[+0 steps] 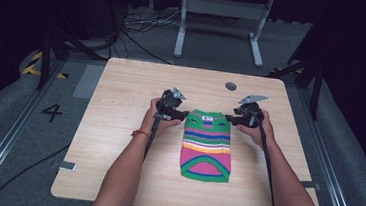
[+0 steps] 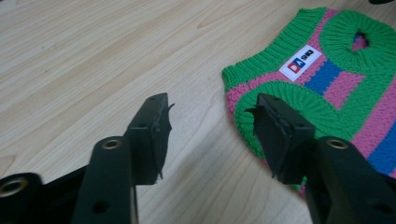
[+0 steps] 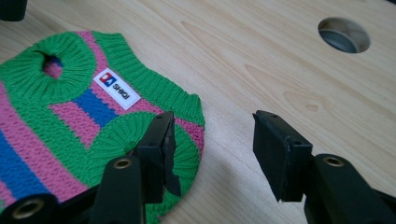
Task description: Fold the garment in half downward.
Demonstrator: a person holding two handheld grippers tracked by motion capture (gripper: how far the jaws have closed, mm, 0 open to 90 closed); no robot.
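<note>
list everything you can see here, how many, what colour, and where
sweater: one, green, pink, blue and yellow stripes, flat at table centre
label: one, white, near sweater neck
table: one, light wood
hole: one, round, far part of table
frame: one, grey, floor beyond table
cables: several, black, floor beyond table
left hand-held gripper: one, black, jaws apart at sweater's left shoulder
right hand-held gripper: one, black, jaws apart at its right shoulder
forearms: two, entering from bottom

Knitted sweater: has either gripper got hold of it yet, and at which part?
Nothing is held. The left gripper and right gripper each straddle a top corner of the sweater, jaws apart, not pressing on it.
</note>
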